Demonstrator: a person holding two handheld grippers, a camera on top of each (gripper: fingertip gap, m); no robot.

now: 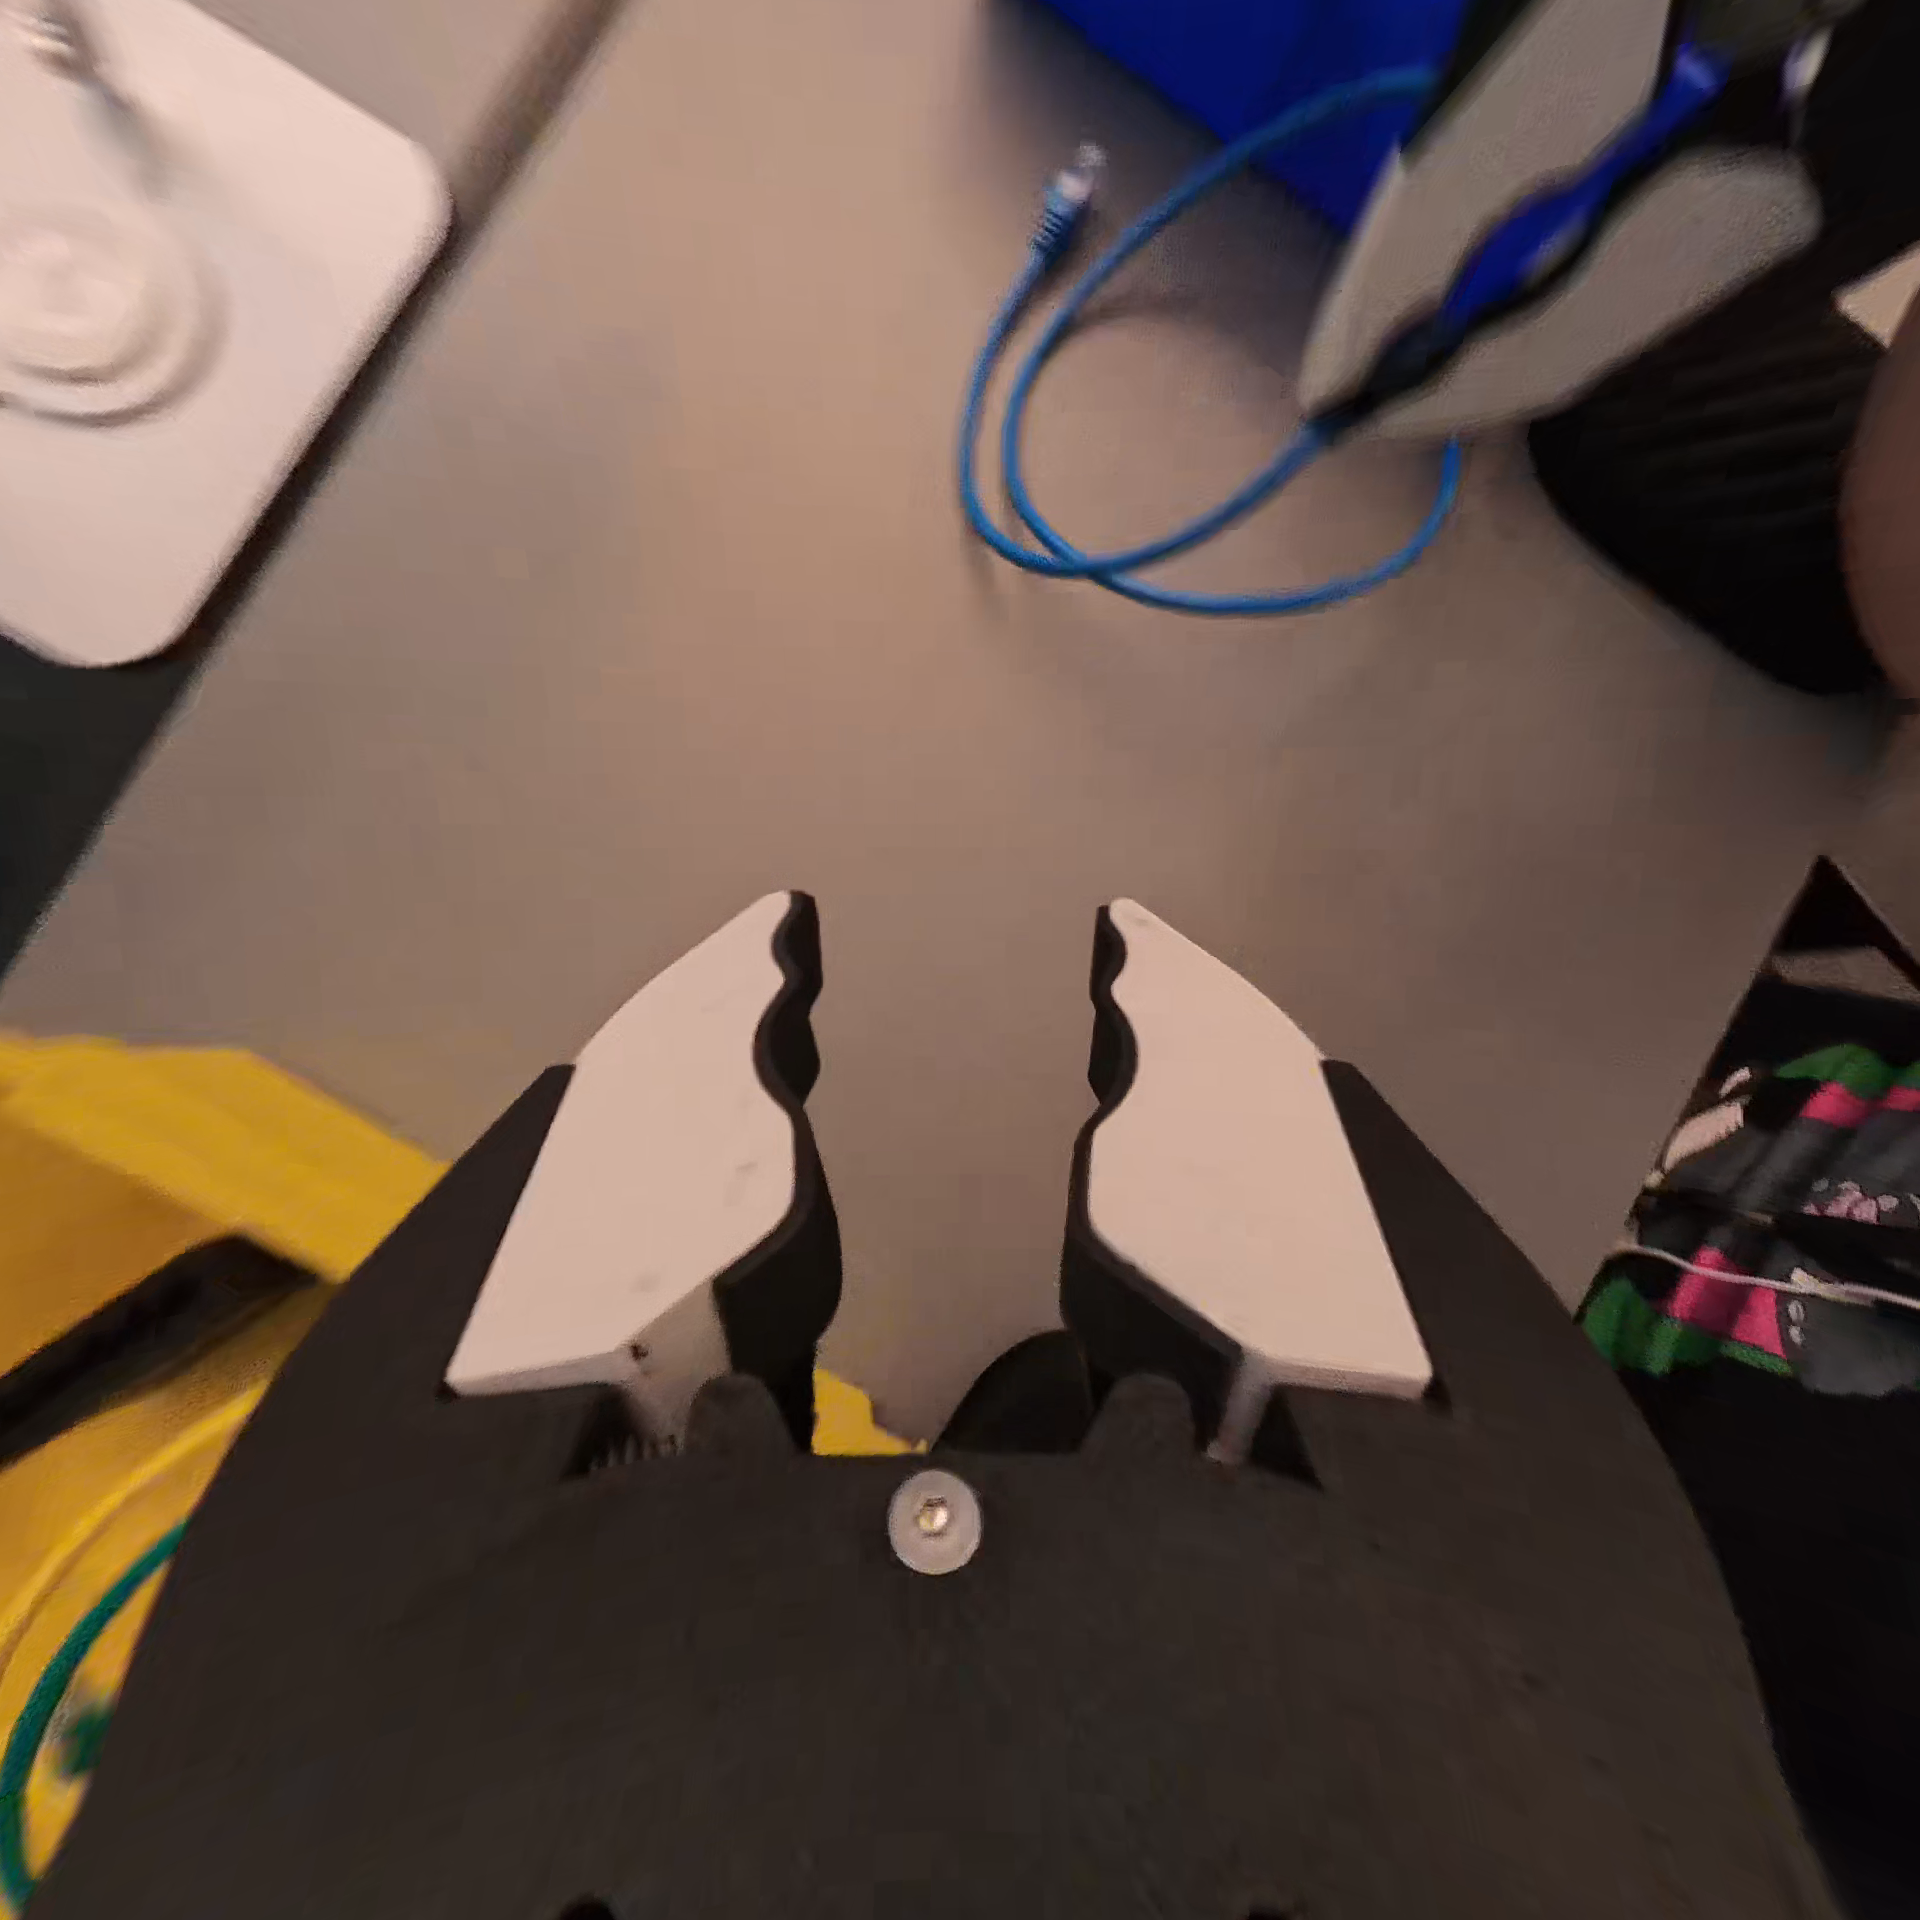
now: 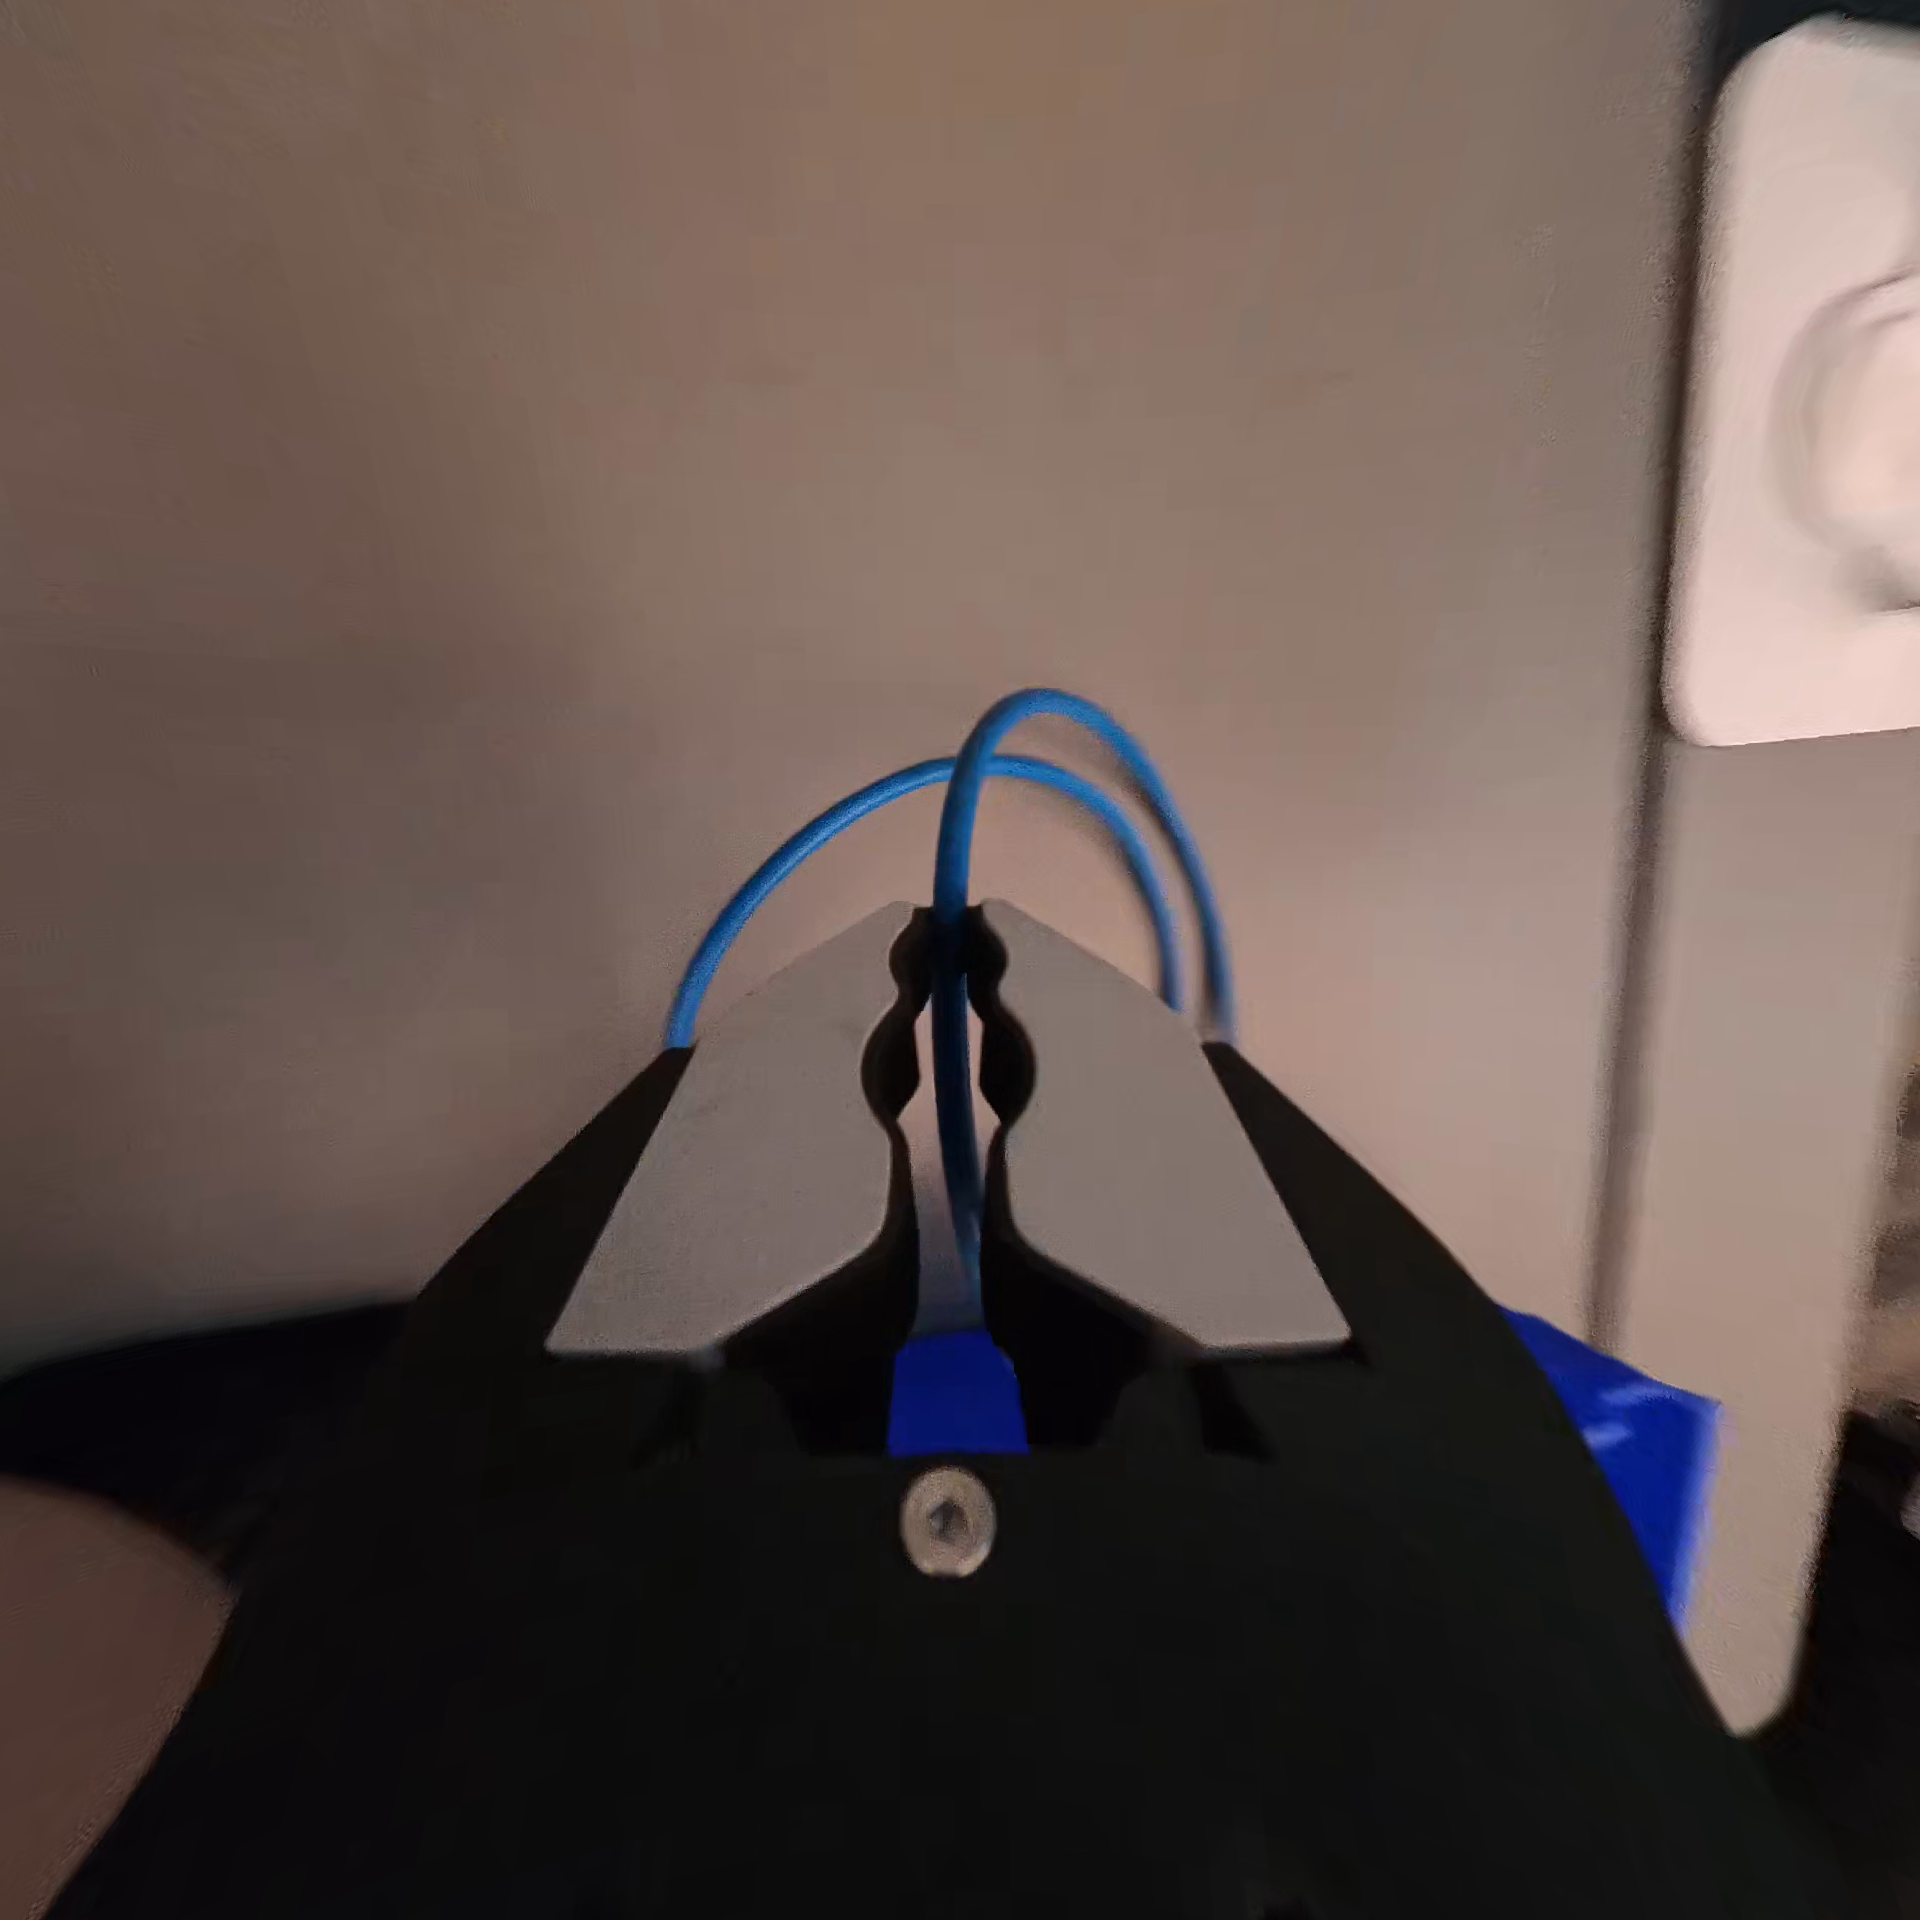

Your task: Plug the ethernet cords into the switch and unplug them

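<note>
A blue ethernet cord lies in loops on the grey table, its free plug pointing up at the far side. My right gripper is shut on this cord, which runs between its fingers and arcs out in front. The same gripper shows at the upper right of the left wrist view, holding the cord just above the table. My left gripper is open and empty over bare table, nearer than the cord. A white switch lies at the far left, blurred.
A blue box stands behind the cord. A yellow container with a green cable is at the lower left. A dark round object sits at the right. The white switch shows at the right edge of the right wrist view. The gap from one gripper's tips to the other's is roughly 20 cm.
</note>
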